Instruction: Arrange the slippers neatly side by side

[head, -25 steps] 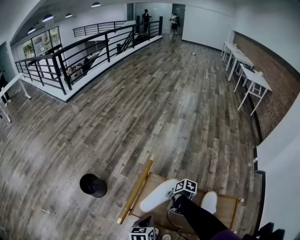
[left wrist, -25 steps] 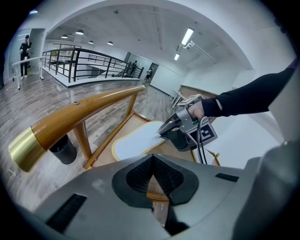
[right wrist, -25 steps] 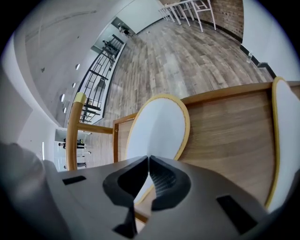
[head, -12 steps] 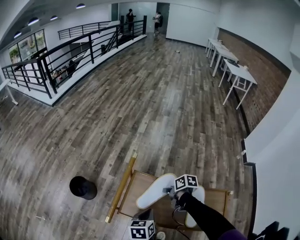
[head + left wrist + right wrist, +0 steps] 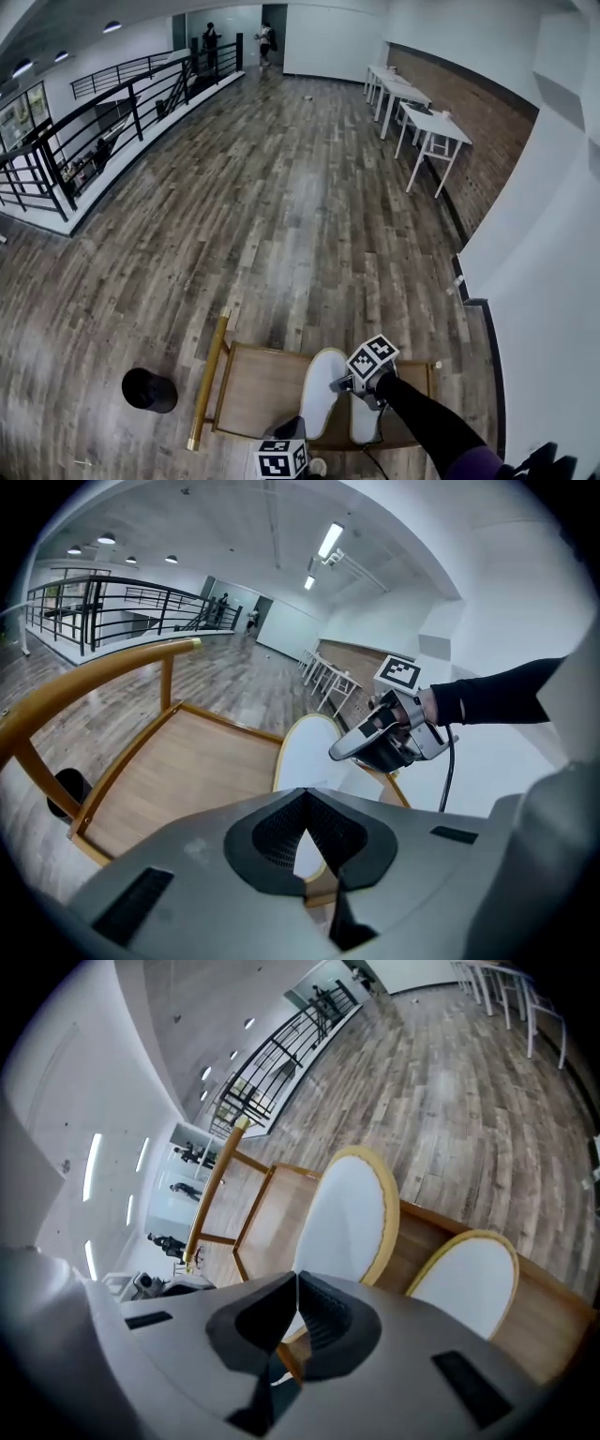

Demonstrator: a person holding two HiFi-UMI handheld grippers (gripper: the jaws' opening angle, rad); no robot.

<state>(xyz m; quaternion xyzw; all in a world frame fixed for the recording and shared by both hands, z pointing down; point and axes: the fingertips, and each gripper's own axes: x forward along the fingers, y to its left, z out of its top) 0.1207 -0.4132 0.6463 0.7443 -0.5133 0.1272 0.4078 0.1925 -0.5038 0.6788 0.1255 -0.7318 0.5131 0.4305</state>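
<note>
Slippers (image 5: 322, 394) lay side by side on wooden tray (image 5: 255, 386); right gripper (image 5: 298, 1281) pinched one's rim; left gripper (image 5: 305, 797) jaws pressed together; plank floor (image 5: 281, 206).

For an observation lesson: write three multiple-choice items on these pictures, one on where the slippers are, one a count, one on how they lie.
1. Where are the slippers? A floor planks; B wooden tray; C white table.
2. How many slippers? A one; B two; C four.
3. How do they lie? A stacked; B flat, side by side; C leaning upright.
1 B: both rest on the wooden tray. 2 B: a slipper and a second slipper show. 3 B: flat, bare wood between them.
</note>
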